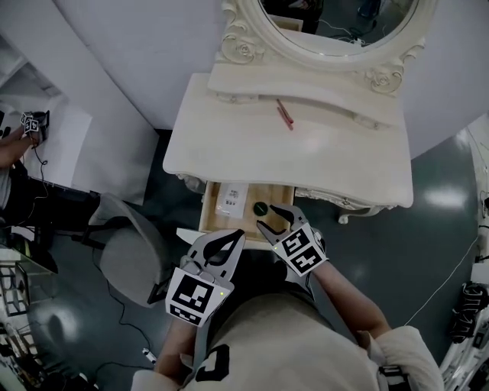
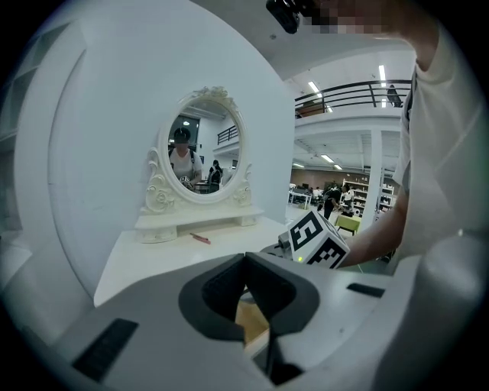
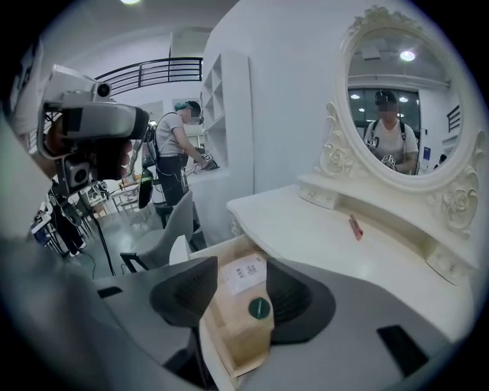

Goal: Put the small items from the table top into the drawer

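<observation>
Left gripper [image 1: 233,235] [image 2: 246,263]: jaw tips together, nothing between them, at the drawer's front edge.
Right gripper [image 1: 273,218] [image 3: 243,269]: jaws apart, empty, above the open drawer [image 1: 208,208] [image 3: 229,347].
Drawer: holds a white packet [image 1: 232,198] [image 3: 243,275] and a dark green disc [image 1: 260,208] [image 3: 260,308].
Table top [image 1: 244,156] [image 3: 306,229]: a thin red stick [image 1: 284,114] [image 3: 355,227] lies near the mirror [image 1: 336,23] base, well apart from both grippers.

The mirror [image 1: 336,23] stands at the back of the table top [image 1: 252,153], with a shelf [image 1: 306,88] below it and a pencil [image 1: 284,114] just before the shelf. The drawer [image 1: 208,210] juts out in front, holding a packet [image 1: 231,198] on the left and a round cap [image 1: 260,208] to its right. A chair [image 1: 130,252] stands left of the drawer.
</observation>
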Action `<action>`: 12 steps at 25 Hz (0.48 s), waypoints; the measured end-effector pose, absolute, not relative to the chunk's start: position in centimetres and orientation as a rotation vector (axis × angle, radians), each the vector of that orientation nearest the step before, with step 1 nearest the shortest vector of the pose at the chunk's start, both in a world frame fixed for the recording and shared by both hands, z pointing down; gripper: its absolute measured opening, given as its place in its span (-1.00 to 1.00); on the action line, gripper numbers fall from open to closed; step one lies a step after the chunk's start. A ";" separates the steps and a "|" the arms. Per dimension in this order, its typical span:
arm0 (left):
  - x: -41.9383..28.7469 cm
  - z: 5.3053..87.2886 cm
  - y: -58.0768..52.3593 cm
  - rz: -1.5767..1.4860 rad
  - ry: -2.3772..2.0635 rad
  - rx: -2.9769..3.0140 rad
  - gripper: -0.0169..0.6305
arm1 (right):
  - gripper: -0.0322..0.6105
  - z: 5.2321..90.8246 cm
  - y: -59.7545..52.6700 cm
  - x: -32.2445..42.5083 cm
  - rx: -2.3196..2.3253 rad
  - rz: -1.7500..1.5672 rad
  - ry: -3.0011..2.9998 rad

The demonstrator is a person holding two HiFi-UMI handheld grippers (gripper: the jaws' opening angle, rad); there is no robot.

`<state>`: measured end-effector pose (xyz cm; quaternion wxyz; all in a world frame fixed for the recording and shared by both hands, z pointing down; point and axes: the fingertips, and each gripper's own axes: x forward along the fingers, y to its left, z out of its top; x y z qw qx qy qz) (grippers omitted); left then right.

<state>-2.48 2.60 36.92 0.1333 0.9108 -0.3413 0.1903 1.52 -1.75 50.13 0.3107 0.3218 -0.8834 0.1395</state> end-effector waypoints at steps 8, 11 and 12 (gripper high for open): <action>0.9 36.0 4.2 0.577 -0.960 2.693 -0.77 | -0.25 49.2 -0.9 5.2 0.932 0.376 -2.351; 1.7 35.4 4.5 0.585 -0.949 2.718 -0.77 | -0.25 48.8 -1.0 6.5 0.974 0.375 -2.353; 1.8 35.3 4.4 0.588 -0.948 2.724 -0.77 | -0.25 48.6 -1.1 6.8 0.989 0.373 -2.351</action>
